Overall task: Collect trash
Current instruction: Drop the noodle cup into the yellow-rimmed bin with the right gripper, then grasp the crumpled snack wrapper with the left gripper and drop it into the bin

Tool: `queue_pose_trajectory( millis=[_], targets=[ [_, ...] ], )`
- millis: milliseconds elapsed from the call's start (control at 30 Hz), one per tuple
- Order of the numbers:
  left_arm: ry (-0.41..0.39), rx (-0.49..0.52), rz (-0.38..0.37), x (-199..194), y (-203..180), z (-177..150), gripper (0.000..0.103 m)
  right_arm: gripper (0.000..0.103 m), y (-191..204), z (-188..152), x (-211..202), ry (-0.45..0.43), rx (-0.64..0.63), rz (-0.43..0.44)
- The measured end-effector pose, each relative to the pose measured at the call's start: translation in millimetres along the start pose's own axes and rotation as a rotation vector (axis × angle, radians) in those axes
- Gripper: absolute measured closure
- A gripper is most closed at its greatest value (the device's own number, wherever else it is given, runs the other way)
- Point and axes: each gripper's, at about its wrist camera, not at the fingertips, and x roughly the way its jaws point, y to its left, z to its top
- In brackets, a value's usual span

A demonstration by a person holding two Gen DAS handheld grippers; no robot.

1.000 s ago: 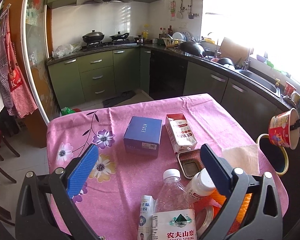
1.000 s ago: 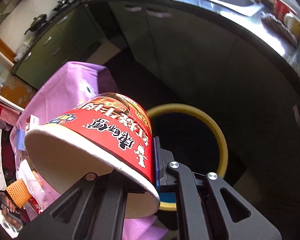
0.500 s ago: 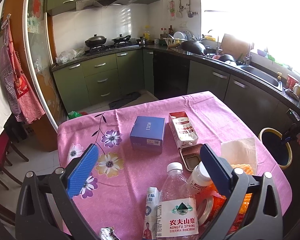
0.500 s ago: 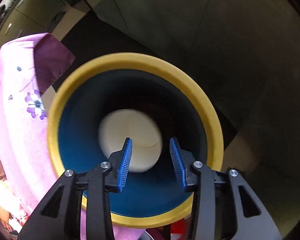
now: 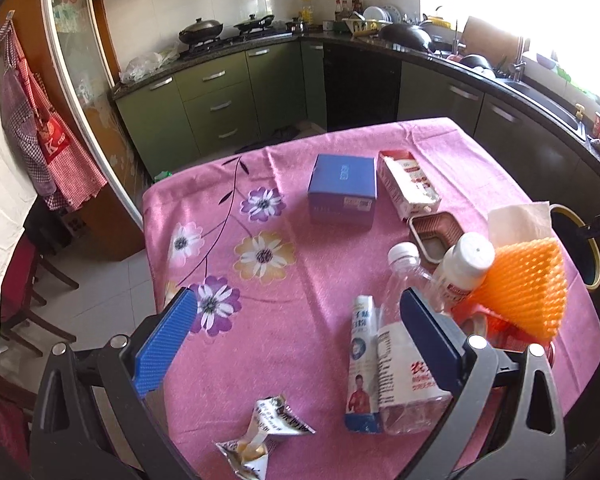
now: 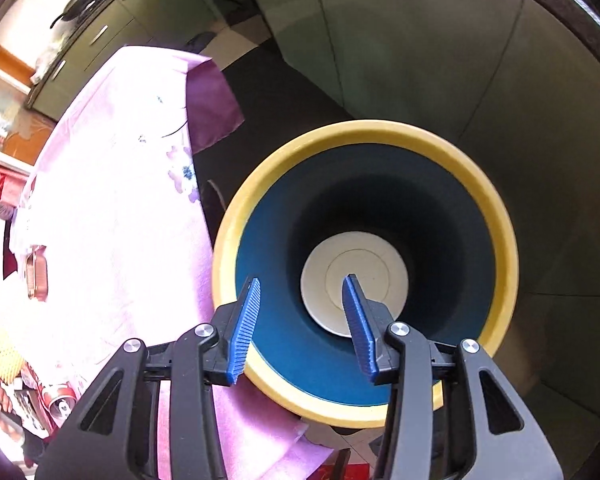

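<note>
Right tongs (image 6: 302,322) point down into the trash bin (image 6: 504,248), and their jaws are opening with nothing between them. The blue pads hang over the near side of the bin's yellow rim. Deep inside the bin sits a white cup (image 6: 354,276), bottom up. The bin stands on the floor just beside the worktop (image 5: 300,312), and the pink cloth hangs down right next to its rim.

Left tongs (image 5: 300,340) are spread wide over the near part of the worktop and hold nothing. The left pad hangs over the left edge of the cloth. The right pad is in front of a clear water bottle (image 5: 404,344) that lies on its side. A small milk carton (image 5: 362,364) lies touching the bottle on its left. A crumpled snack wrapper (image 5: 260,436) lies close to the near edge.

On the right, things are packed tight: a white pill bottle (image 5: 464,268), an orange foam net (image 5: 528,284), a brown tray (image 5: 436,236) and a white napkin (image 5: 516,220) by the right edge. Farther back sit a blue box (image 5: 342,188) and a red and white carton (image 5: 410,188), side by side. The middle and left of the cloth, with the flowers, is open room.
</note>
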Motion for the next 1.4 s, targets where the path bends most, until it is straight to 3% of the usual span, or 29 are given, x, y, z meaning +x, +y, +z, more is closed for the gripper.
queue_pose_trajectory(
  millis=[133, 267, 500, 567, 633, 833, 900, 1200, 1300, 1400],
  targets=[
    [0.086, 0.046, -0.097, 5.1, 16.7, -21.9, 0.006, 0.059, 2.5, -11.9, -11.3, 0.006, -0.011, 0.007],
    [0.102, 0.205, -0.182, 7.2, 24.3, -45.7, 0.006, 0.059, 13.6, 1.0, 2.8, 0.007, -0.012, 0.017],
    [0.168, 0.403, -0.204, 39.5, 23.5, -81.1, 0.008, 0.059, 23.2, 9.5, 19.4, 0.011, -0.017, 0.025],
    [0.201, 0.425, -0.209, 48.8, 23.2, -87.3, 0.020, 0.059, 30.8, 15.8, 28.6, 0.012, -0.016, 0.025],
    [0.248, 0.419, -0.210, 58.2, 25.8, -92.5, 0.038, 0.059, 37.5, 19.8, 35.8, 0.013, -0.017, 0.028],
    [0.288, 0.346, -0.277, 56.6, 38.4, -95.1, 0.064, 0.058, 40.2, 18.6, 38.0, 0.014, -0.020, 0.043],
    [0.296, 0.341, -0.302, 51.2, 36.4, -96.2, 0.067, 0.058, 39.9, 18.0, 39.5, 0.015, -0.022, 0.051],
    [0.201, 0.292, -0.378, -8.0, 11.3, -78.4, 0.072, 0.058, 32.4, 16.7, 38.8, -0.013, -0.021, 0.095],
    [0.142, 0.306, -0.432, -41.8, -16.2, -57.8, 0.072, 0.058, 25.4, 13.1, 30.7, -0.042, -0.013, 0.115],
    [0.092, 0.383, -0.486, -67.7, -61.7, -34.6, 0.071, 0.058, 16.4, 7.6, 19.2, -0.076, -0.007, 0.140]
  ],
)
